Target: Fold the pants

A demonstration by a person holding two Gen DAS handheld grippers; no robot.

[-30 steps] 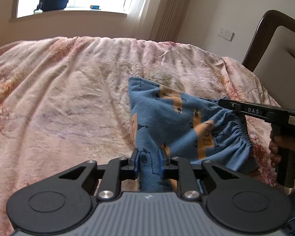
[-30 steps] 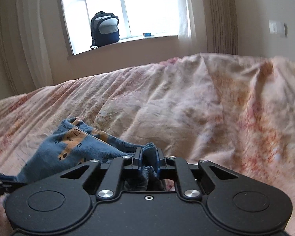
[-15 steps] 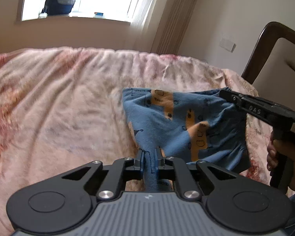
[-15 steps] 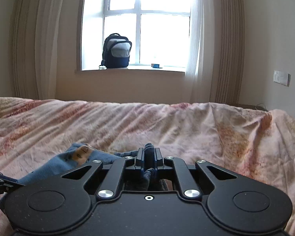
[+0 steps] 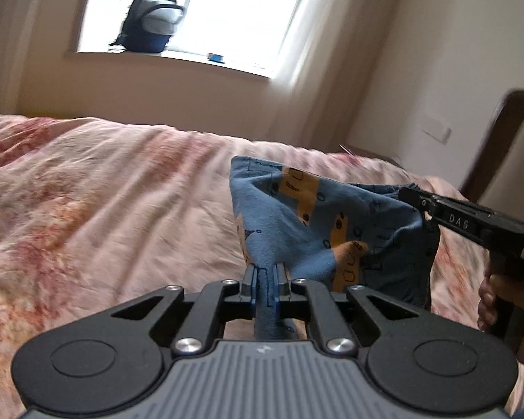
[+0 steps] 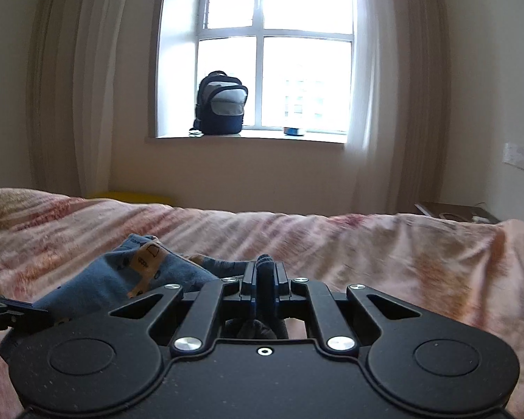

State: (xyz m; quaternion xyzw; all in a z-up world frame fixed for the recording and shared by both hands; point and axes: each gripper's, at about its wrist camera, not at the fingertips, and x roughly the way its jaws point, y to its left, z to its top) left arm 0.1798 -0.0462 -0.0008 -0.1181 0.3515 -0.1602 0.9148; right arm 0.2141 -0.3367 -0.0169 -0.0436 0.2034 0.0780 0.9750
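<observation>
Small blue pants (image 5: pixel 297 223) with orange printed patches hang lifted above a pink patterned bedspread (image 5: pixel 104 209). My left gripper (image 5: pixel 266 272) is shut on one edge of the pants. My right gripper (image 6: pixel 265 272) is shut on another bunched edge; it also shows in the left wrist view (image 5: pixel 412 199) at the right, gripping the far corner. The pants (image 6: pixel 132 276) stretch between the two grippers, with the far end folded up. The left gripper's tip (image 6: pixel 3 309) shows at the left edge of the right wrist view.
The bedspread (image 6: pixel 366 251) covers the whole bed. A wooden headboard (image 5: pixel 496 146) stands at the right. A backpack (image 6: pixel 222 104) sits on the windowsill behind the bed. A yellow object (image 6: pixel 132 197) lies past the bed's far edge.
Both grippers have risen with the pants, lifting the cloth off the bedspread. Both views tilted upward, showing more wall and window.
</observation>
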